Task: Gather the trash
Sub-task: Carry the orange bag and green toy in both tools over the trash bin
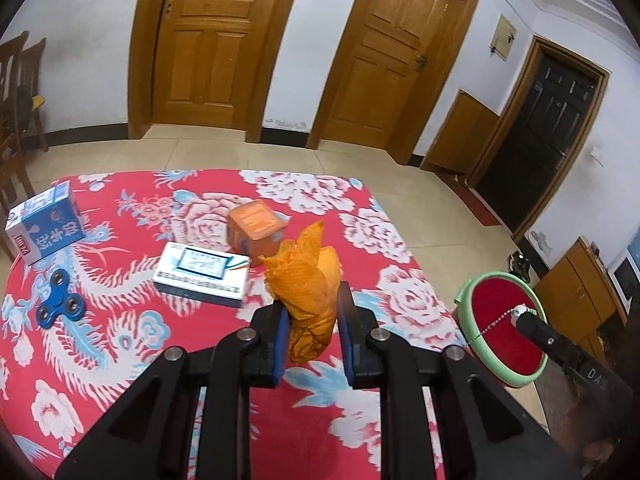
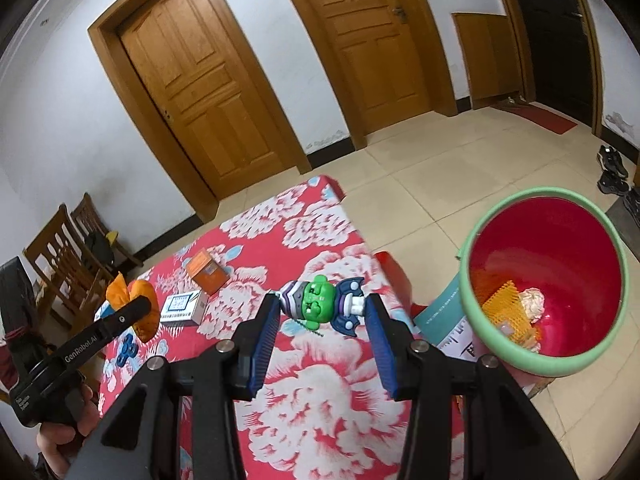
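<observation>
My left gripper (image 1: 310,326) is clamped on a crumpled orange mesh wrapper (image 1: 306,280), blue pads pressing both sides, the wrapper sticking up past the fingertips and lifted above the red floral tablecloth (image 1: 120,360). My right gripper (image 2: 322,316) pinches a small green-headed toy figure (image 2: 320,300) sideways between its blue pads, a bead chain dangling under it, also held above the cloth. To the right of the right gripper, off the table edge and lower down, stands the red bin with green rim (image 2: 540,364); inside it lie an orange mesh piece (image 2: 506,304) and a white crumpled wad (image 2: 532,300). From the left wrist the bin shows right of my left gripper, with the right gripper's finger across its mouth. Ahead-left of the left gripper on the cloth: a white and blue flat box (image 1: 200,274), just beyond it an orange box (image 1: 256,232), touching or just beside, can't tell. Further left a blue fidget spinner (image 1: 60,300), and beyond it a blue milk carton (image 1: 44,226). A hand (image 2: 64,436) grips the left gripper's handle at the lower left of the right wrist view.
</observation>
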